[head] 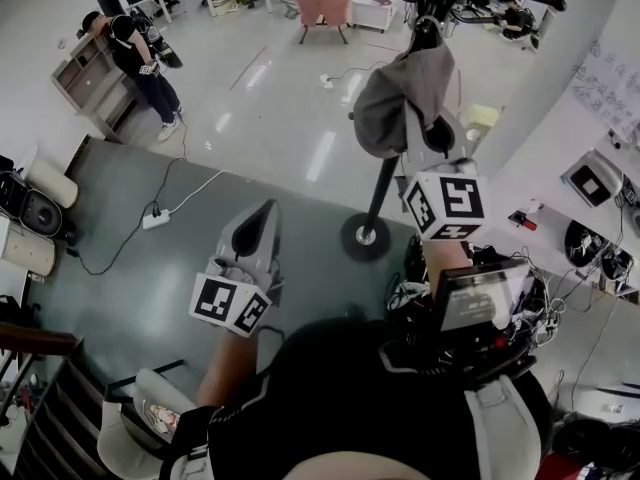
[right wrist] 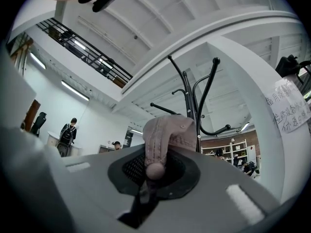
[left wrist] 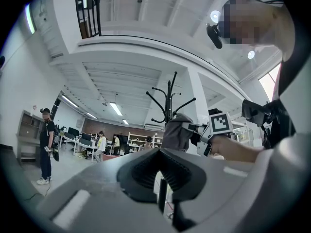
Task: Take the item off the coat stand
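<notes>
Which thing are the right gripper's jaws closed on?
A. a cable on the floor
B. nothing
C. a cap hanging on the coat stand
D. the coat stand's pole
C: the right gripper view shows the right gripper pinching the cap that hangs on the coat stand.

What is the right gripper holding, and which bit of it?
The right gripper holds the cap, its fingers pinched on the cap's lower edge. The left gripper holds nothing.
</notes>
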Tool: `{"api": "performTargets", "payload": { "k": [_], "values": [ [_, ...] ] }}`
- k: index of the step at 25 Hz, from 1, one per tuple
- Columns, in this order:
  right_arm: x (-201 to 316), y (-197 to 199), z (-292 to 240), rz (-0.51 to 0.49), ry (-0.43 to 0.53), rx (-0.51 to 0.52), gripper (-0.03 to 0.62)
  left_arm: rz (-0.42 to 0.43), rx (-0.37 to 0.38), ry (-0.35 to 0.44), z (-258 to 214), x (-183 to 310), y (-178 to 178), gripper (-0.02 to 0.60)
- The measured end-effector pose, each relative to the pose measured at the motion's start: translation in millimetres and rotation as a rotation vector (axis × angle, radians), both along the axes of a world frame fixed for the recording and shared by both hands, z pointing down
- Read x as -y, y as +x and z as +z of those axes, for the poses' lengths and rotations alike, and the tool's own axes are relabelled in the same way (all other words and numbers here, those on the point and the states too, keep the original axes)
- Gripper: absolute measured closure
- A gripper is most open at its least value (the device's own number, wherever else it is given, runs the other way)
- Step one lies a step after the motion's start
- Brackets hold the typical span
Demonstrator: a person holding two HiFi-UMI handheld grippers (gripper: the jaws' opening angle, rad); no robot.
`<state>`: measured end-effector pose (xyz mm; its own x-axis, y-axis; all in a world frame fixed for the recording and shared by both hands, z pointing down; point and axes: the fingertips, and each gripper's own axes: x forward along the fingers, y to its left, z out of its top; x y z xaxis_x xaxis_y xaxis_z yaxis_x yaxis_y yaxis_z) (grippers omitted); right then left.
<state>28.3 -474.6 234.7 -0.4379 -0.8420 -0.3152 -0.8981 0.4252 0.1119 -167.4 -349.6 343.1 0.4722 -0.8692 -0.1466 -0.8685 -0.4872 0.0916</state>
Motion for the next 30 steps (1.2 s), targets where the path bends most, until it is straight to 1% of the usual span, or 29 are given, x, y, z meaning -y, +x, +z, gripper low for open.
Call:
{"api": "performTargets", "payload": {
  "k": [11, 19, 23, 30],
  "values": [
    [-39, -8, -11, -0.069, 0.051, -0.034, 0.568, 0.035, -0.006, 0.001, 3, -12, 13, 0.572],
    [-67, -13, -10, -0.097, 0.046, -0.031, 0.568, 0.066, -0.008, 0.007, 1, -25, 15, 0.572],
    [-79, -14, -7, -0.091, 0.026, -0.018, 0.568, 0.092, -0.009, 0.008, 1, -30, 16, 0.572],
    [-105, -19, 6, -0.080, -0.005, -0.052, 0.566, 0.139, -0.013, 0.014, 0, -42, 17, 0.572]
  ]
}}
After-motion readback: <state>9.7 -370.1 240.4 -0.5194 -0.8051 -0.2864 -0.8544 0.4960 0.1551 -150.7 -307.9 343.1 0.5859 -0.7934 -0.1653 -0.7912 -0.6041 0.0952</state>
